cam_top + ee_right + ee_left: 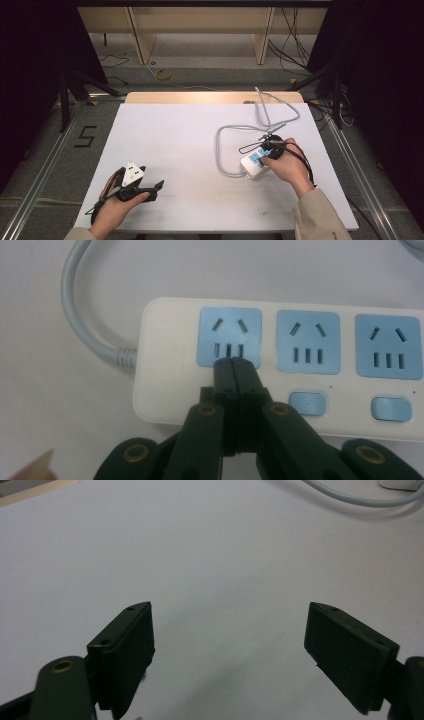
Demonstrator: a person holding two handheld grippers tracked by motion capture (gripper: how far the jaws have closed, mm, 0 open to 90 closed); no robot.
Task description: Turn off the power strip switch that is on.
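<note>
Two claws: right claw, jaws together, tips over the white plastic power strip's leftmost switch, frame centre; press straight down. Left claw, jaws apart, idles above the white tabletop.

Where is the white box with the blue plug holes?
In the high view the power strip lies on the right side of the white table, under the right gripper, with its grey cord looping beside it.
</note>
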